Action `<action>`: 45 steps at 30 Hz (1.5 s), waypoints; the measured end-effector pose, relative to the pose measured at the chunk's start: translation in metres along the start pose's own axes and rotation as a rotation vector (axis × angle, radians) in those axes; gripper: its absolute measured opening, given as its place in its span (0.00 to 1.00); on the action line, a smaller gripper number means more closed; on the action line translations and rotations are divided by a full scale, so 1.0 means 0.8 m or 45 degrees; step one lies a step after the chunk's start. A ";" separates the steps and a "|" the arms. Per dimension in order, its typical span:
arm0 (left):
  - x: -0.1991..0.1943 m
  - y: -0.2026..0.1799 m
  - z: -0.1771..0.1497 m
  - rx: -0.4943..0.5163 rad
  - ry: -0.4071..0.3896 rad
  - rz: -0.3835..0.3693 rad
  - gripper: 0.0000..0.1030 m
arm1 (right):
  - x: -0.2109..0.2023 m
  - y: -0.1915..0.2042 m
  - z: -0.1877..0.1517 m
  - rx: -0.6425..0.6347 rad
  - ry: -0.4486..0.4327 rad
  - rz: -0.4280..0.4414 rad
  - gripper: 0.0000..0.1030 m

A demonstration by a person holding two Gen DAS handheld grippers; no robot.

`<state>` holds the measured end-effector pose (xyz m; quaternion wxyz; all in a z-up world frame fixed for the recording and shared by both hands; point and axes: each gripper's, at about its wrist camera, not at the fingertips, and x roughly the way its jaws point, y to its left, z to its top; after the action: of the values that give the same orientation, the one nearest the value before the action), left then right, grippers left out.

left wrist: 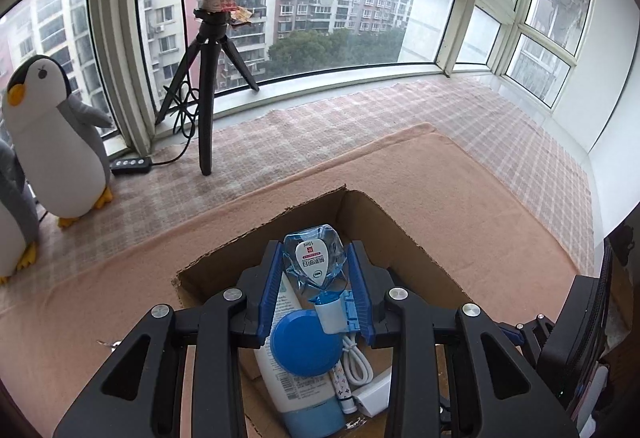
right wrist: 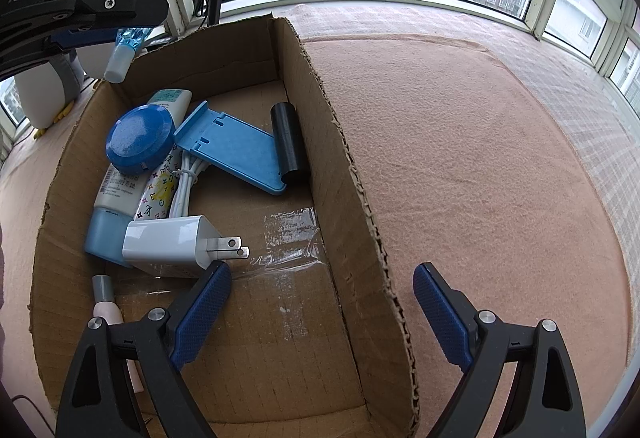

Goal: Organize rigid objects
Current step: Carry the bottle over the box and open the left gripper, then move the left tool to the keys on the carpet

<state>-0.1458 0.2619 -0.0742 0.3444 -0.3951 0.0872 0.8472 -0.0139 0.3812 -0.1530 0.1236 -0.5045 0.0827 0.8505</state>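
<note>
Left gripper (left wrist: 316,274) clamps a small clear-blue faceted plastic bottle with white cap (left wrist: 315,265), held above the open brown cardboard box (right wrist: 344,165); cap points down and back toward the wrist, long axis tilted. Drop zone lies straight below, over the round blue lidded jar (right wrist: 138,141) and white-and-blue tube (right wrist: 110,197). Right gripper (right wrist: 322,310) is spread wide and empty, straddling the box's right wall, near the white plug adapter (right wrist: 172,242). Further out: peach fleece blanket (right wrist: 480,157), checked cloth (left wrist: 400,109), window sill, black tripod (left wrist: 206,85).
</note>
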 end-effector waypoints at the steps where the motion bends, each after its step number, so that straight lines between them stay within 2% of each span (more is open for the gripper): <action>1: 0.000 0.000 0.001 -0.001 0.003 -0.006 0.37 | 0.000 0.000 0.000 0.000 0.000 0.000 0.87; 2: 0.001 0.000 0.002 -0.001 0.007 -0.015 0.43 | 0.000 0.000 0.000 -0.001 -0.001 0.000 0.87; 4: -0.002 -0.002 0.001 0.005 -0.006 -0.009 0.72 | 0.000 0.000 0.001 -0.003 0.001 0.000 0.87; 5: -0.004 -0.003 0.002 0.008 -0.018 -0.008 0.74 | 0.001 0.000 0.001 -0.002 0.001 0.000 0.87; 19: -0.006 0.001 0.001 -0.013 -0.007 -0.008 0.74 | 0.001 0.000 0.001 -0.002 0.001 -0.001 0.87; 26: -0.016 0.021 -0.003 -0.054 -0.011 0.013 0.74 | 0.001 0.000 0.001 -0.002 0.001 0.000 0.87; 35: -0.038 0.088 -0.035 -0.136 -0.001 0.112 0.74 | 0.001 0.000 0.001 -0.002 0.000 0.000 0.87; 41: -0.047 0.152 -0.074 -0.273 0.025 0.192 0.74 | 0.001 0.000 0.002 -0.001 0.000 0.001 0.87; 45: -0.041 0.193 -0.095 -0.426 0.057 0.223 0.74 | 0.001 0.000 0.003 0.002 0.002 0.003 0.87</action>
<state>-0.1858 0.0976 -0.1207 0.1968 -0.4564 -0.0134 0.8676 -0.0167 0.3821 -0.1526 0.1230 -0.5050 0.0840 0.8502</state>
